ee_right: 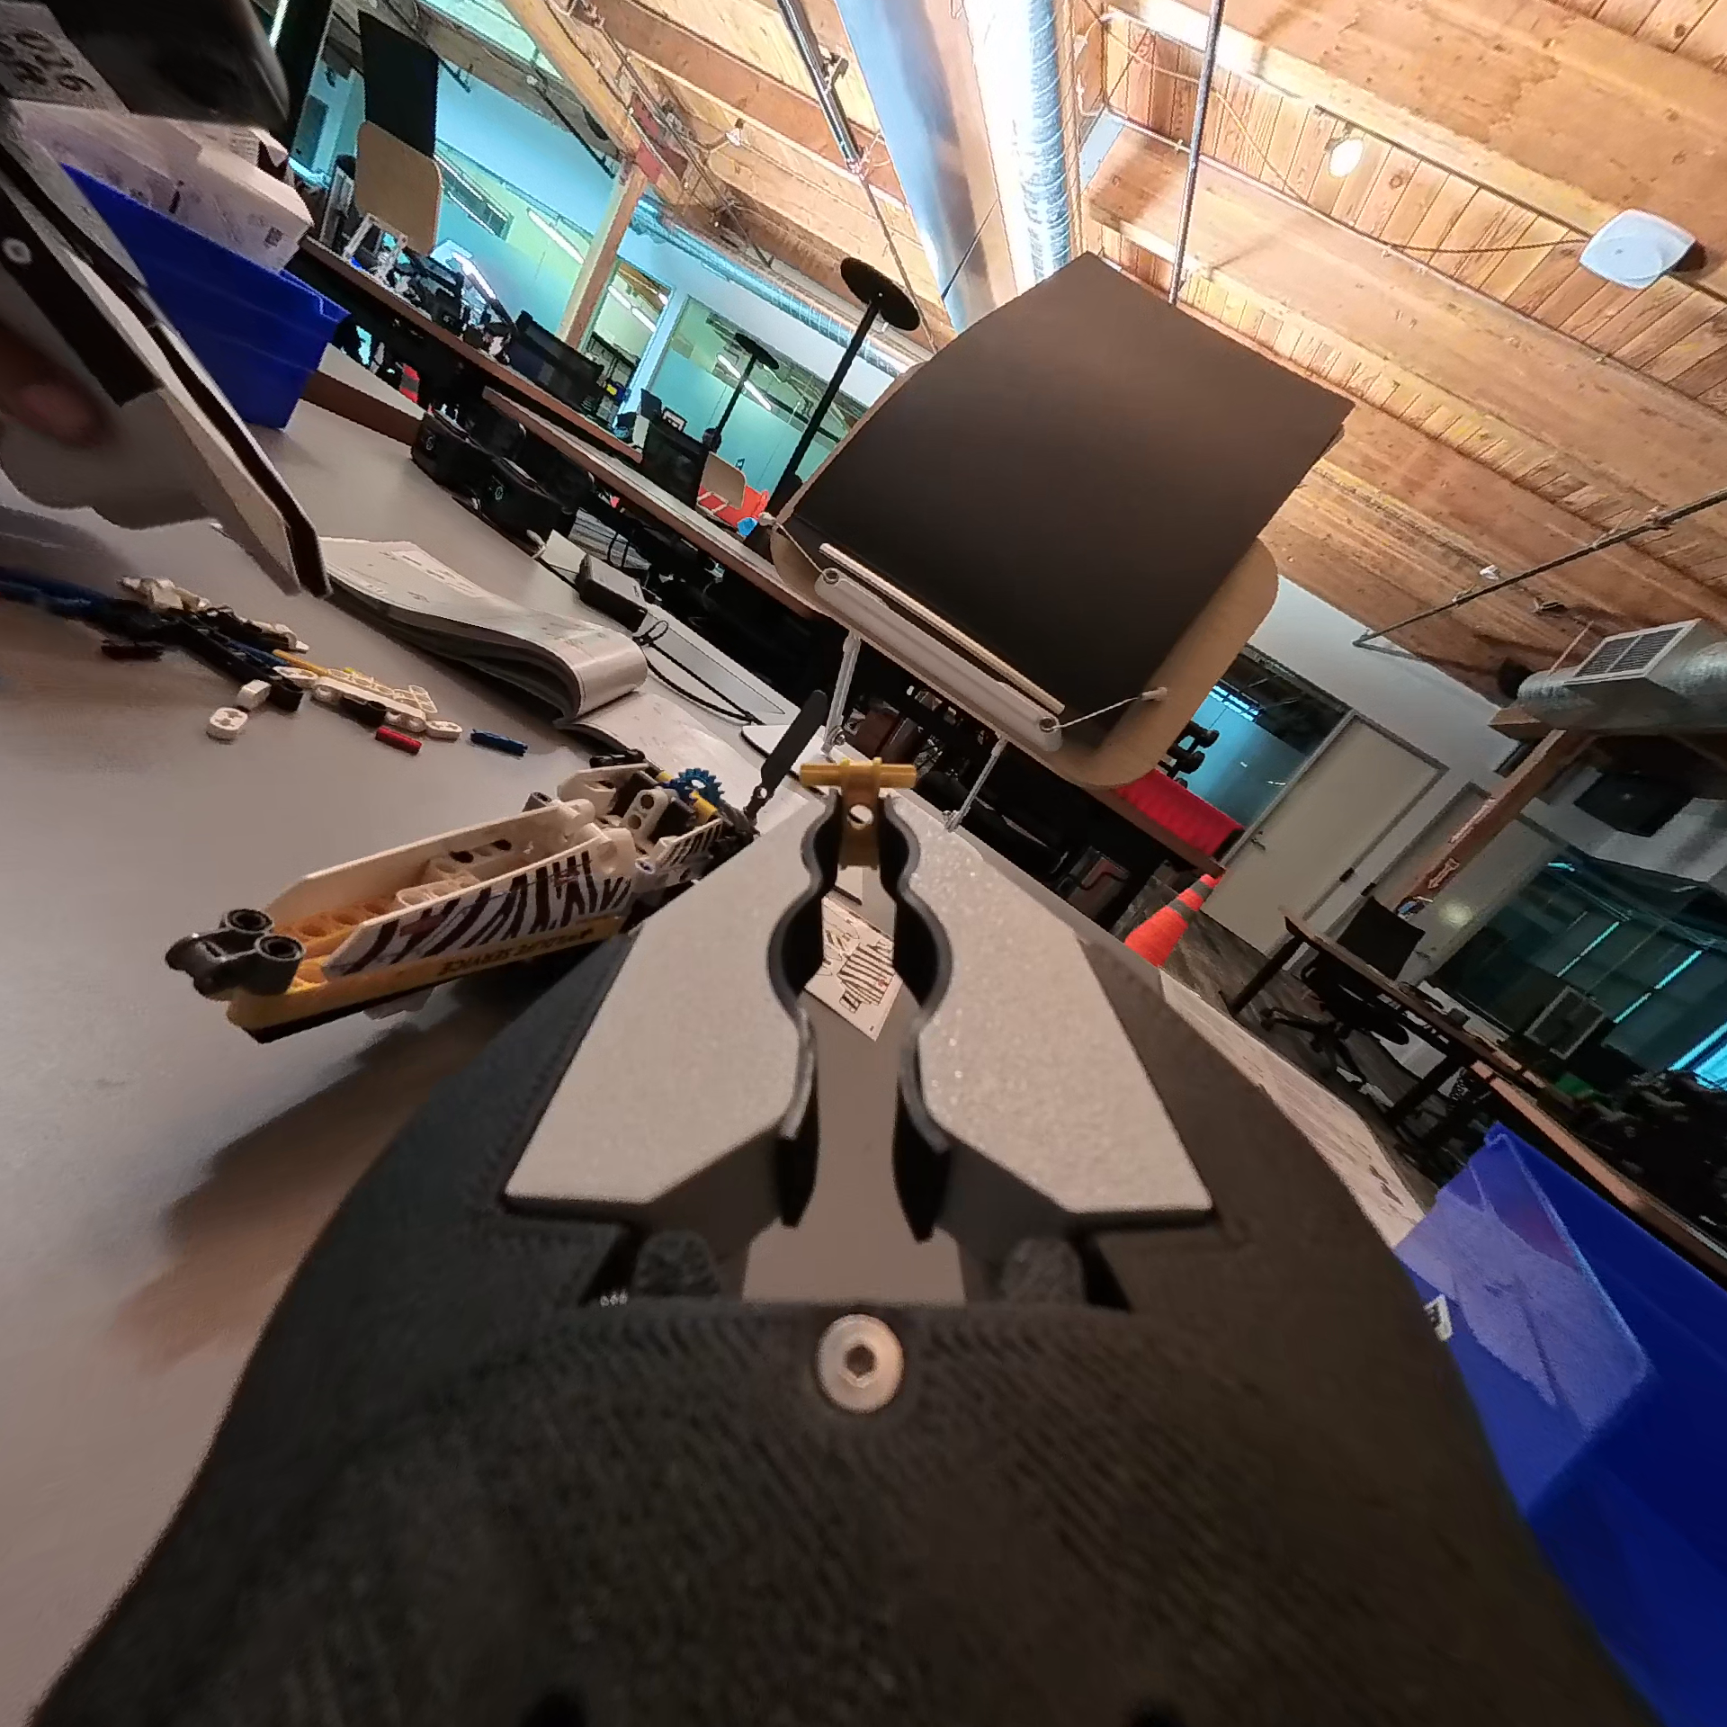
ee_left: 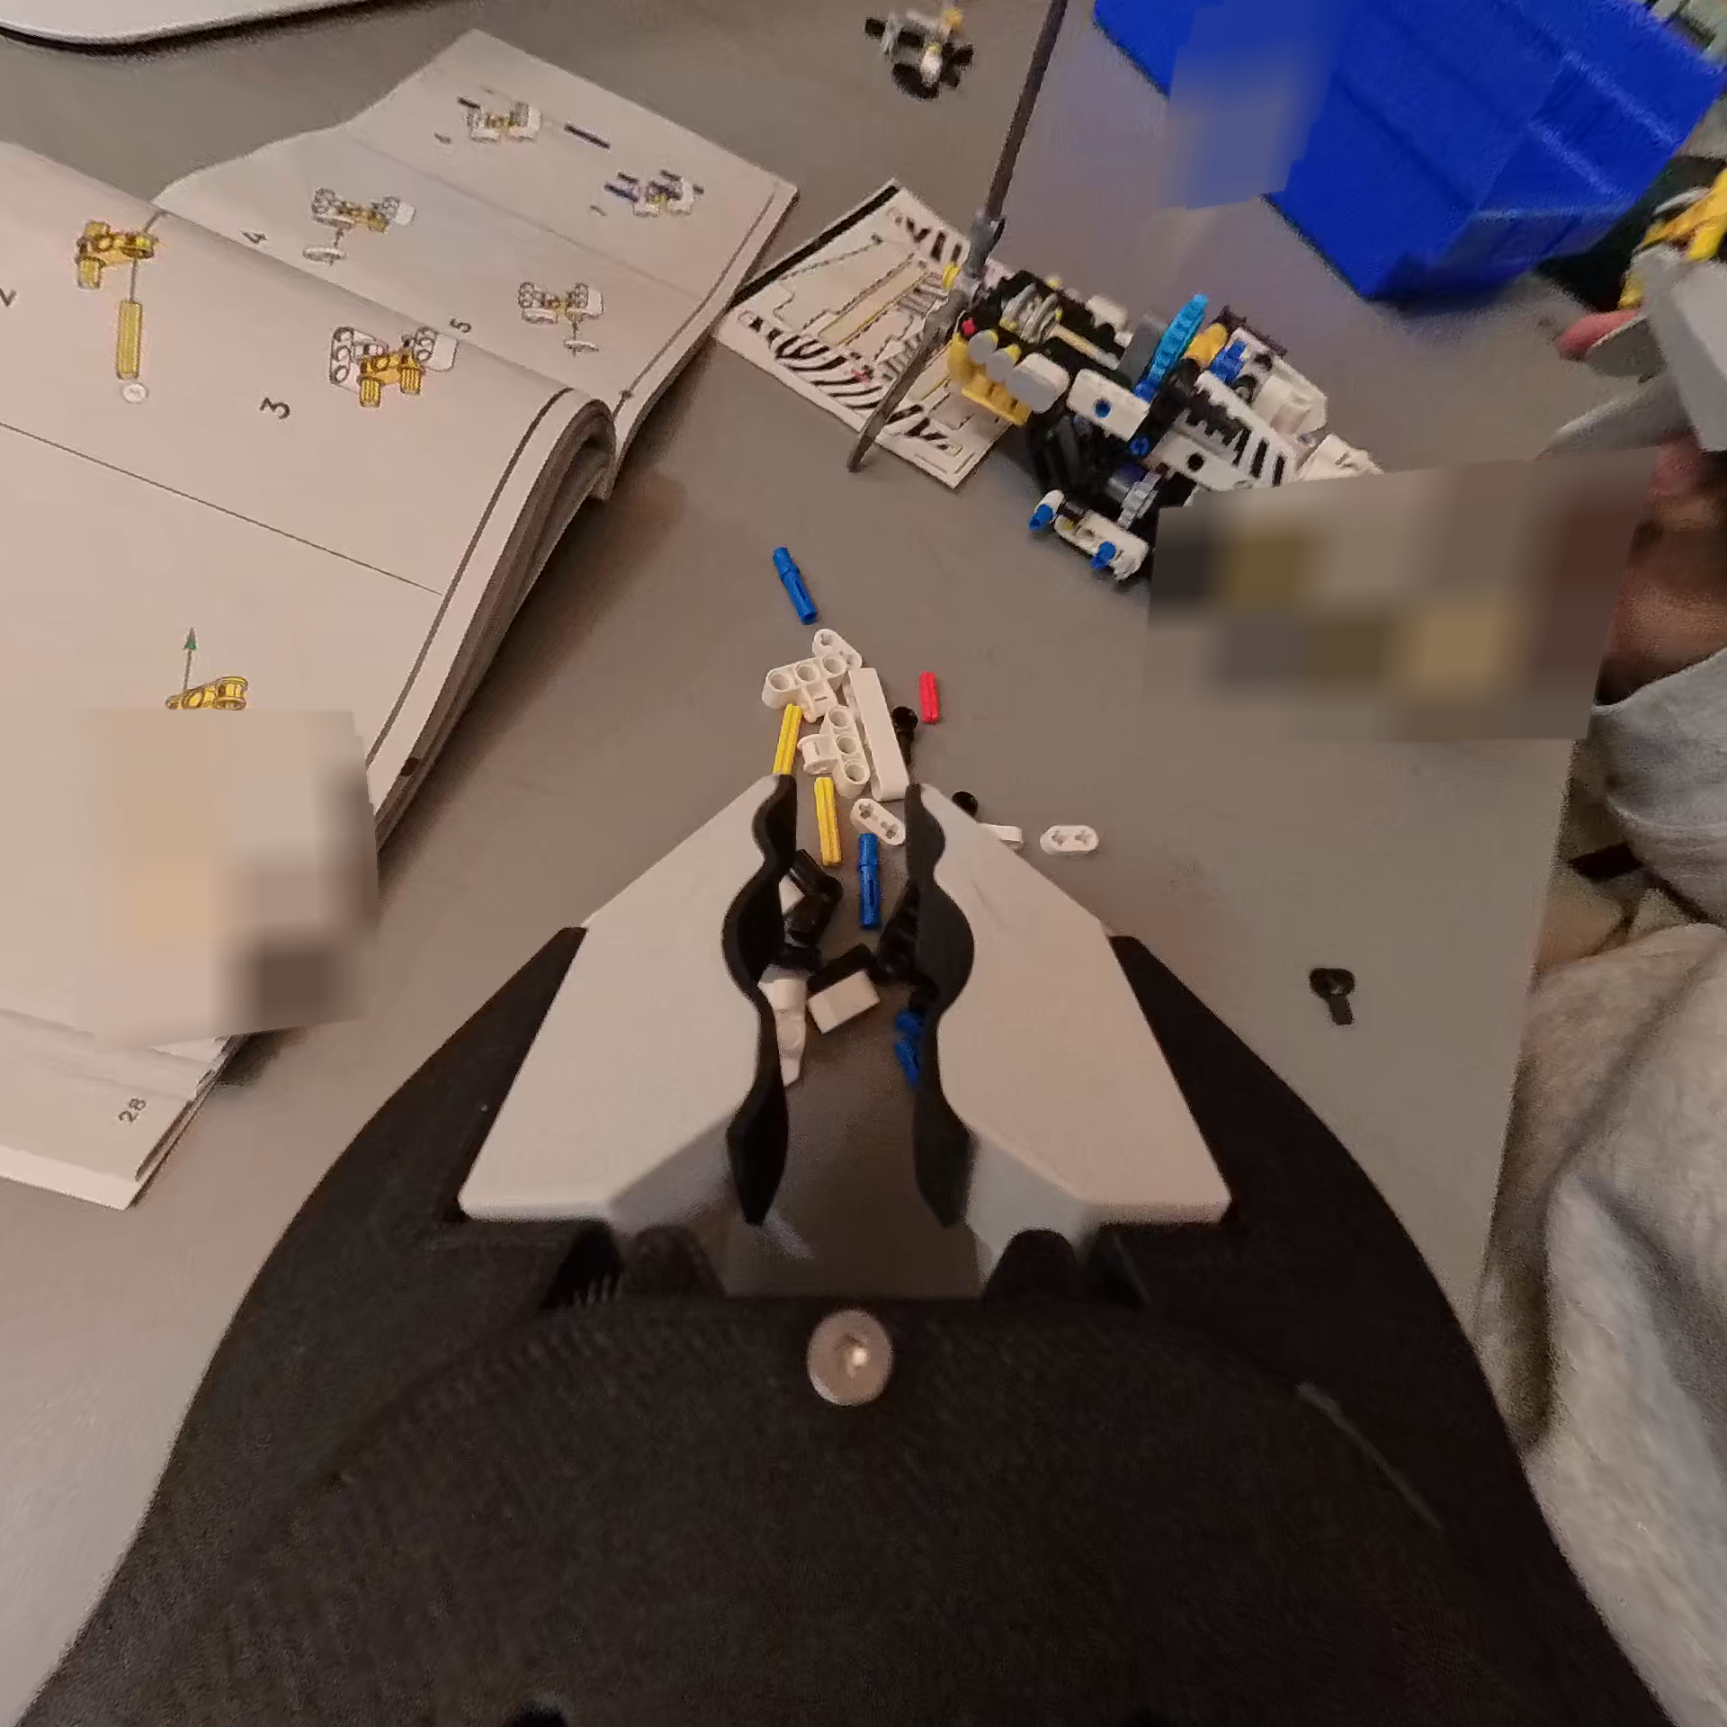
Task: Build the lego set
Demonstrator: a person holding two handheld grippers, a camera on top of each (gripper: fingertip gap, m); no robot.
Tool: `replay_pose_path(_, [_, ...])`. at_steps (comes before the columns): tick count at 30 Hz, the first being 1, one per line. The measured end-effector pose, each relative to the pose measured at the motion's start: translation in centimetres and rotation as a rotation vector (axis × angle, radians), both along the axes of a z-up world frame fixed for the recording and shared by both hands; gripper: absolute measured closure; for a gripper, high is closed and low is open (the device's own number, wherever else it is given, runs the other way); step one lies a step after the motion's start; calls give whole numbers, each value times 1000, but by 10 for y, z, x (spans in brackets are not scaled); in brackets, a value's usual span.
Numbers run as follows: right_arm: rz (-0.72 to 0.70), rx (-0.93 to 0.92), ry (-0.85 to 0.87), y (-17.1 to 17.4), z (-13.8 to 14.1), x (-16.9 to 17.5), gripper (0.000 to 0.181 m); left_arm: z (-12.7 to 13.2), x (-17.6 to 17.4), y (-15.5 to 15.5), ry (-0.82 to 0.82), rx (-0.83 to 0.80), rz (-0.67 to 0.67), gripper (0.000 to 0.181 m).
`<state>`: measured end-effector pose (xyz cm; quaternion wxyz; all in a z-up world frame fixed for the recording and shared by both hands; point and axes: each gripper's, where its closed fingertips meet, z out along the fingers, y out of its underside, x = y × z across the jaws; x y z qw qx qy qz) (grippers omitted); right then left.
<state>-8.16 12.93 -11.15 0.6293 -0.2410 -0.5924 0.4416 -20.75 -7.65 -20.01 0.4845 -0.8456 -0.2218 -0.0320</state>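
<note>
My left gripper (ee_left: 844, 802) is open and hovers low over a pile of loose Lego pieces (ee_left: 846, 720): white beams, yellow axles, blue and black pins, one red pin. Several pieces lie between its fingers, none gripped. My right gripper (ee_right: 857, 815) is shut on a small yellow T-shaped connector (ee_right: 841, 774) and holds it in the air. The partly built model (ee_left: 1149, 411), white with zebra stripes, yellow and black, lies on the grey table; in the right wrist view it lies (ee_right: 486, 897) just left of the fingers. The pile also shows there (ee_right: 327, 696).
An open instruction booklet (ee_left: 280, 374) lies at the left. A sticker sheet (ee_left: 869, 336) lies beside the model. Blue bins (ee_left: 1402, 140) (ee_right: 1570, 1402) stand at the table's edges. A small sub-assembly (ee_left: 920, 47) sits at the far end, a lone black pin (ee_left: 1332, 991) at the right. A grey sleeve (ee_left: 1635, 1028) is at the right. One gripper's finger ends stand about 25 cm off the other's.
</note>
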Motion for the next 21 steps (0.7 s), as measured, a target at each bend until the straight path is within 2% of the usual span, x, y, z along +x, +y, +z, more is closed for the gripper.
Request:
replay_pose_path(5, [-2, 10, 3, -1, 0, 0, 177, -13, -2, 6, 61, -122, 14, 159])
replay_pose_path(8, [0, 15, 9, -2, 0, 1, 177, -4, -2, 15, 92, -68, 26, 161])
replay_pose_path(11, [3, 11, 13, -1, 1, 2, 177, 1, -8, 18, 85, -32, 79, 170])
replay_pose_path(21, [1, 13, 17, -1, 1, 1, 177, -14, -6, 20, 128, -158, 66, 164])
